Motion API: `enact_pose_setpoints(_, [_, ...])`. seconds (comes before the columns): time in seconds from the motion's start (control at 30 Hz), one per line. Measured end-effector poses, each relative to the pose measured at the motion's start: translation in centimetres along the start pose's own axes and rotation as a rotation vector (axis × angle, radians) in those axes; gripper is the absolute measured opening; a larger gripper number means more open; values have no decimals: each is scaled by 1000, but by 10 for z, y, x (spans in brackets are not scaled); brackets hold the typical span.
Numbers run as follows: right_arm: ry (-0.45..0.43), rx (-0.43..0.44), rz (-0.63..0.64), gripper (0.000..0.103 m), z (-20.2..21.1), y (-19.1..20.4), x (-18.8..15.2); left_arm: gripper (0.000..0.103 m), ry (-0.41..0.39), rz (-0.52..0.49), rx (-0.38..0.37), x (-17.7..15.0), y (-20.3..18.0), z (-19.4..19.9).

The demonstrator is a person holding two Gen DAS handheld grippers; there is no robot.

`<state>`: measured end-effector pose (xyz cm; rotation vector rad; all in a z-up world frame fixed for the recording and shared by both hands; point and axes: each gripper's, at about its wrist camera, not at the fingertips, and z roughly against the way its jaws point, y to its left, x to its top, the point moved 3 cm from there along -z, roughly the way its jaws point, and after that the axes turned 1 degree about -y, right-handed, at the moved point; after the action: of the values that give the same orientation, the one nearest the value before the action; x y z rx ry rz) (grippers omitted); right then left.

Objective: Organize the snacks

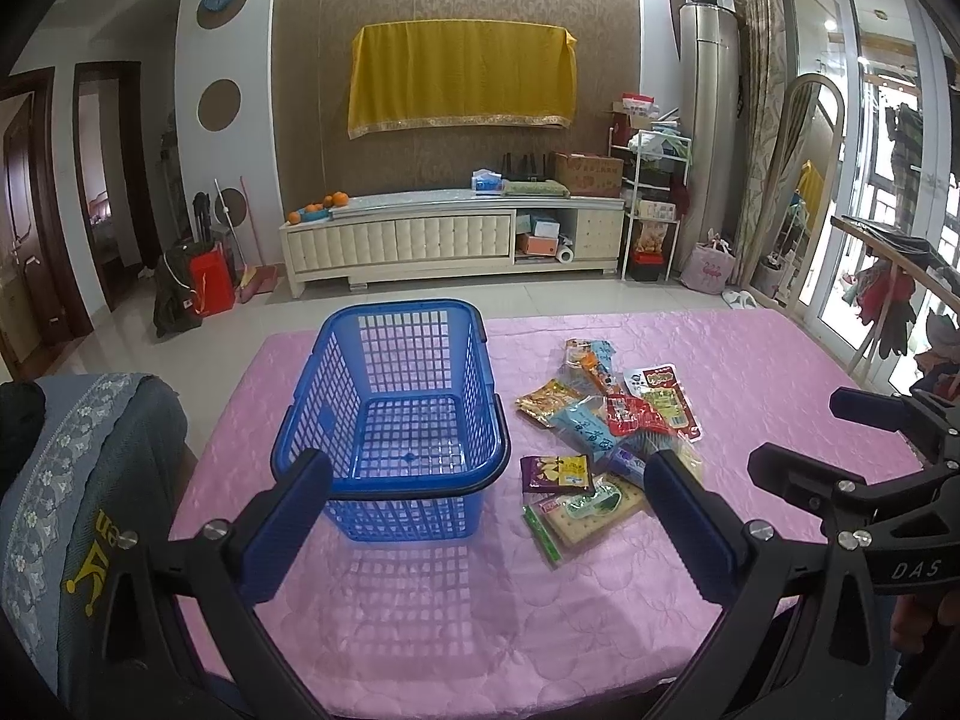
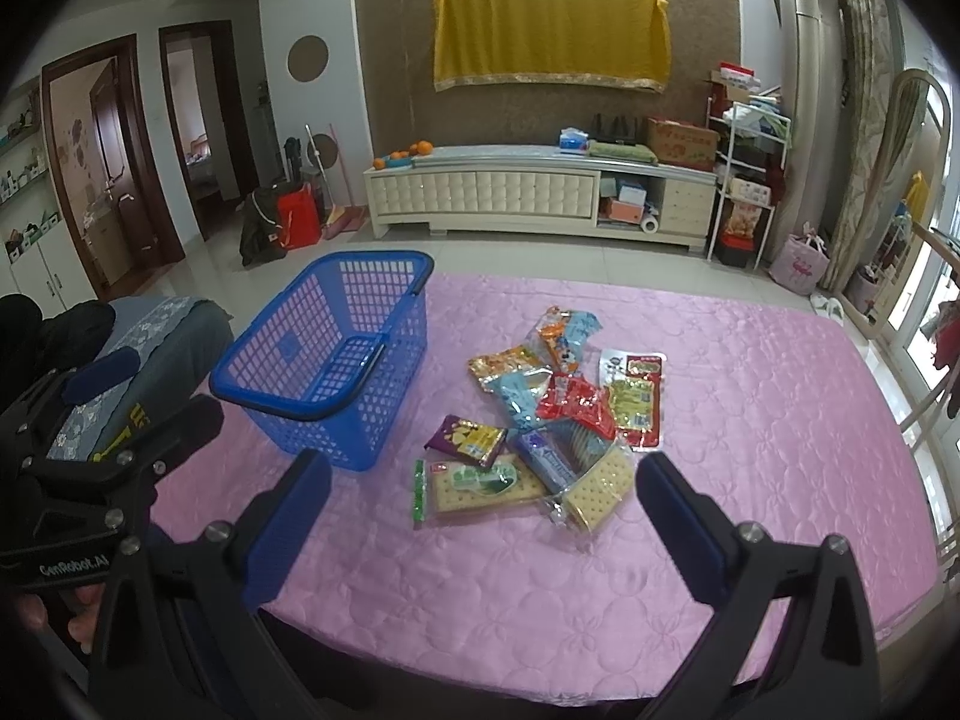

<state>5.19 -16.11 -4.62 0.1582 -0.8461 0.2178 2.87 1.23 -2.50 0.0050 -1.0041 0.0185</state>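
An empty blue plastic basket (image 1: 393,414) (image 2: 327,354) stands on the pink table cloth (image 1: 456,612) (image 2: 750,420), its black handles folded down. To its right lies a loose pile of snack packets (image 1: 606,420) (image 2: 564,414): a purple packet (image 1: 555,473) (image 2: 465,440), a cracker pack with a green label (image 1: 585,513) (image 2: 480,486), a red packet (image 2: 576,405) and others. My left gripper (image 1: 489,489) hangs open over the near side, in front of the basket. Empty too, my right gripper (image 2: 483,489) is open before the crackers. Each gripper also shows at the edge of the other's view.
A chair with a grey patterned cover (image 1: 78,480) (image 2: 150,342) stands at the table's left edge. Beyond the table are tiled floor, a cream TV cabinet (image 1: 450,234) and a wooden rail (image 1: 900,264) at the right.
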Motion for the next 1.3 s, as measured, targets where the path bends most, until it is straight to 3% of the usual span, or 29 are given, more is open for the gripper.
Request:
enact_pose_setpoints(0.8, [-22, 14, 13, 103, -2, -13, 9, 103, 7, -41, -37, 17, -19, -14])
enact_pose_setpoints(1.13, [-56, -49, 31, 103, -6, -63, 27, 103, 17, -110, -43, 40, -55, -45])
enact_pose_setpoints(1.3, [-32, -29, 5, 103, -19, -90, 27, 103, 26, -157, -71, 47, -80, -69])
